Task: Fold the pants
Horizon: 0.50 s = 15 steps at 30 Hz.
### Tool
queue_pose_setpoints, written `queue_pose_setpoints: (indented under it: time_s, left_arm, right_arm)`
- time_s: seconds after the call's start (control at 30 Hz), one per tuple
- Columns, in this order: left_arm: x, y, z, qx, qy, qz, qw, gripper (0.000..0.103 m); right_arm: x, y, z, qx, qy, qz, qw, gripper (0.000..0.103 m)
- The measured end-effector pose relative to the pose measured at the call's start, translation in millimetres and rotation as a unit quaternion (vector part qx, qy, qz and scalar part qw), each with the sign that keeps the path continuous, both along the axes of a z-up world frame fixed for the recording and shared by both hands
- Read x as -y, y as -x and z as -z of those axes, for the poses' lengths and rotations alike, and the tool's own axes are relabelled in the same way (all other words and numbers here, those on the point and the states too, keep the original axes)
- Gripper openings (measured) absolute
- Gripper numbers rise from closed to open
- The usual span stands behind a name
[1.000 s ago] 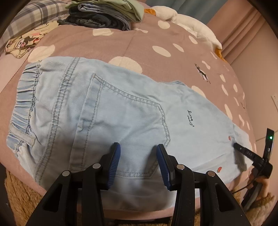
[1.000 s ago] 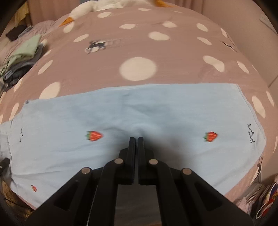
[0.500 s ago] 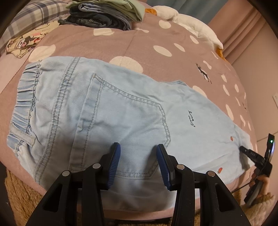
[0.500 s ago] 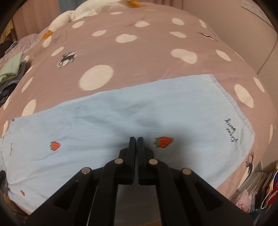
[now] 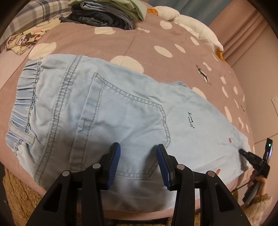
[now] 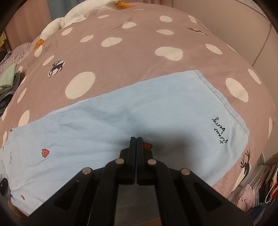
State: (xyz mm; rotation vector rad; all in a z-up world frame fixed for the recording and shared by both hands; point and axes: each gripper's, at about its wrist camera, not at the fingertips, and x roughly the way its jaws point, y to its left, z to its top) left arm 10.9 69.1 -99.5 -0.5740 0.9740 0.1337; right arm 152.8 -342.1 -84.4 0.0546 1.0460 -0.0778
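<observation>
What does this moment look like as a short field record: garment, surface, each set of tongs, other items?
garment: light blue pants lying flat, already doubled leg on leg
surface: pink spotted bedspread
left tongs: open, over the back pocket near the waistband
right tongs: shut, over the lower leg, beside a strawberry print
other items: folded clothes stack at far edge

Your pants (image 5: 121,111) lie flat across the near edge of the blanket (image 5: 156,34), waistband to your left, leg hem to your right. Behind them, at the far left, sits a stack of folded clothes (image 5: 107,13). A plush toy (image 5: 191,26) lies along the blanket's far side.
</observation>
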Motion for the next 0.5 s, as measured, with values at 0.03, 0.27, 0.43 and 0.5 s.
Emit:
queue_pose_setpoints:
  time_s: [0.03, 0.27, 0.43, 0.5]
  left_arm:
    - [0, 1, 0, 0.000, 0.000, -0.001, 1.0000, 0.045]
    - [0, 2, -1, 0.001, 0.001, -0.003, 1.0000, 0.045]
    - [0, 1, -1, 0.001, 0.000, -0.002, 1.0000, 0.045]
    - [1, 2, -1, 0.001, -0.002, -0.003, 1.0000, 0.045]
  right_arm:
    - [0, 0, -1, 0.000, 0.005, 0.001, 1.000, 0.000]
    - [26, -5, 0, -0.003, 0.033, 0.032, 0.999, 0.000]
    - [42, -7, 0, -0.004, 0.032, 0.051, 0.998, 0.000]
    - [44, -7, 0, -0.004, 0.025, 0.053, 0.998, 0.000]
